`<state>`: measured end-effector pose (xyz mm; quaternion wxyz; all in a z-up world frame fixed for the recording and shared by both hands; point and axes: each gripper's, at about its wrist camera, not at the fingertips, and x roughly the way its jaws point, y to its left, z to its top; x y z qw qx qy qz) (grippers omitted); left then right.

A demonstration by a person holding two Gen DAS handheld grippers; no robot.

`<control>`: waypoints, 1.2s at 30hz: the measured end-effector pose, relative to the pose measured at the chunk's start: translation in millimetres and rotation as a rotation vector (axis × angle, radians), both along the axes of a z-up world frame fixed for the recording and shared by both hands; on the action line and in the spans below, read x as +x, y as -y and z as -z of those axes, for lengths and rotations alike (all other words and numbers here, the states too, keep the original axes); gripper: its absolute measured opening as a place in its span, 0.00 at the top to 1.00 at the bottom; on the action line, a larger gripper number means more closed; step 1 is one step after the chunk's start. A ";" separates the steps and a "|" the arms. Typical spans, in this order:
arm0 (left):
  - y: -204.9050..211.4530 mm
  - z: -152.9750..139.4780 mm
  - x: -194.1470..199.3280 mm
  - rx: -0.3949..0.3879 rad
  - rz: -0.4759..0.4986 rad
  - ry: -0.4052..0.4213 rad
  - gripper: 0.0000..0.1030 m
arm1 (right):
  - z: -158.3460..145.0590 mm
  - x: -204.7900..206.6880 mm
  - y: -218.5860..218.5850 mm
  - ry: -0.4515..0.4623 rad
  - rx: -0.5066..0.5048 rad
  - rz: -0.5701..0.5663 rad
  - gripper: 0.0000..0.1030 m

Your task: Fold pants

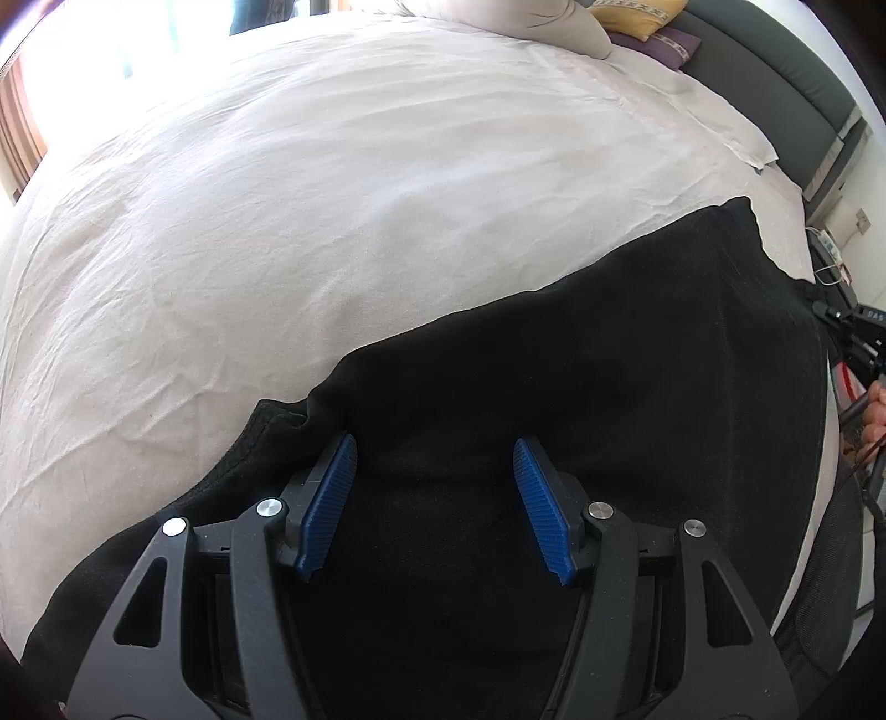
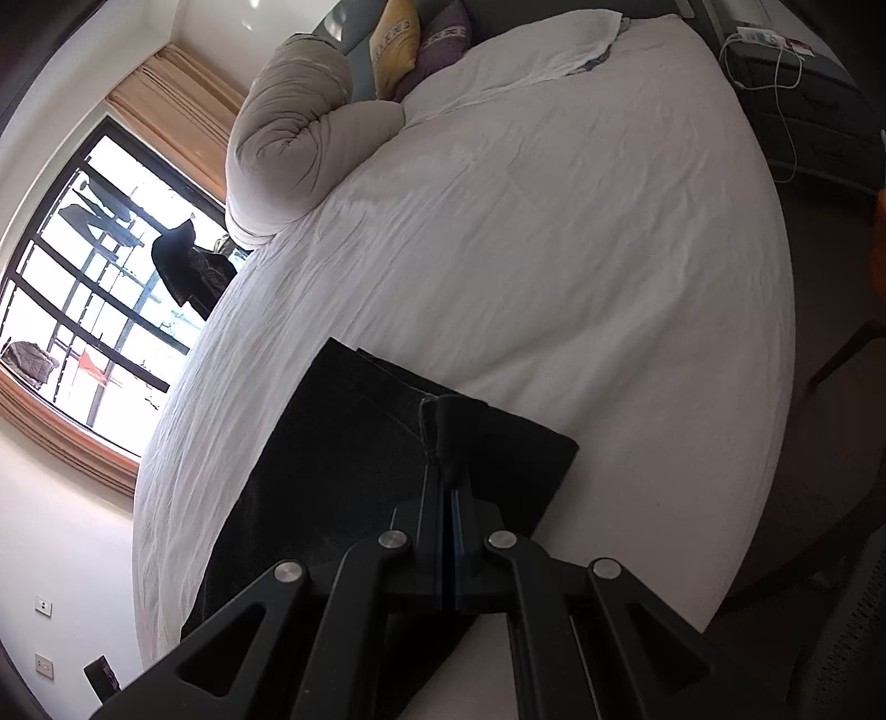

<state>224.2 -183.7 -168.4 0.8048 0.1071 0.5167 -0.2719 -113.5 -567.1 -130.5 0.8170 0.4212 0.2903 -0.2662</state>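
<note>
Left wrist view: white sheet (image 1: 332, 221) covered the bed, wrinkled, bright toward the upper left. Black pants (image 1: 554, 360) lay spread across the lower and right part of the bed, their upper edge running diagonally up to a corner at the right. The left gripper (image 1: 434, 501) stood over the dark cloth with its blue ribbed pads (image 1: 326, 509) apart, released, nothing caught between them; cloth showed in the gap. A rolled grey duvet (image 1: 554, 22) sat at the top, with a yellow pillow (image 1: 631, 19) and a purple pillow (image 1: 664, 44) beside it against the dark headboard (image 1: 775, 72). At the far right edge, part of a hand (image 1: 877, 415) on dark hardware.

Right wrist view: barred window (image 2: 83, 277) with tan curtain (image 2: 177, 105) at left, clothes hanging outside. The pants (image 2: 343, 443) lay on the bed sheet (image 2: 554, 249) near its lower edge, folded over, a straight-edged dark panel. The right gripper (image 2: 449, 471) was clenched, jaws together, pinching a bunched fold of the pants at its tip. Beyond it, the duvet roll (image 2: 288, 127) and both pillows; at the upper right, a dark nightstand (image 2: 803, 111) with a white cable (image 2: 786, 99).
</note>
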 end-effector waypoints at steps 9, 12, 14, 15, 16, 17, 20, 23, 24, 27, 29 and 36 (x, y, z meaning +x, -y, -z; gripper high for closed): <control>-2.3 3.3 0.4 0.001 0.006 0.008 0.43 | 15.3 -1.7 10.3 -0.021 0.014 0.027 0.98; -3.6 2.5 -1.8 0.004 0.007 0.016 0.43 | 15.0 -0.5 11.6 -0.032 0.008 0.025 0.98; -3.1 2.4 -4.0 0.012 0.010 0.028 0.43 | 16.0 1.0 11.9 -0.043 0.009 0.024 0.98; -3.6 2.7 -4.3 0.009 0.007 0.029 0.43 | 17.2 0.8 12.3 -0.050 0.013 0.025 0.98; -4.2 2.7 -4.1 0.005 0.003 0.028 0.43 | 18.4 -1.2 13.0 -0.052 0.017 0.028 0.98; -4.5 3.3 -4.2 0.002 0.001 0.028 0.43 | 19.2 -2.3 13.5 -0.052 0.024 0.032 0.98; -7.2 3.4 -4.2 -0.005 0.001 0.031 0.43 | 19.4 -4.6 13.4 -0.055 0.024 0.038 0.99; -9.5 4.4 -4.7 -0.010 0.003 0.037 0.41 | 21.8 -6.2 14.9 -0.051 0.037 0.041 0.99; -9.8 4.8 -4.9 -0.010 0.004 0.041 0.41 | 22.8 -5.8 15.7 -0.057 0.041 0.039 1.00; -10.9 5.2 -6.7 -0.013 0.005 0.052 0.41 | 27.2 -9.3 24.9 -0.039 0.103 0.021 1.00; -12.4 5.1 -7.6 -0.017 0.003 0.057 0.41 | 13.2 -13.4 23.3 -0.074 0.072 0.014 0.90; -14.7 3.1 -9.0 -0.027 -0.004 0.060 0.41 | -71.4 16.7 -15.0 -0.106 -0.195 -0.065 0.81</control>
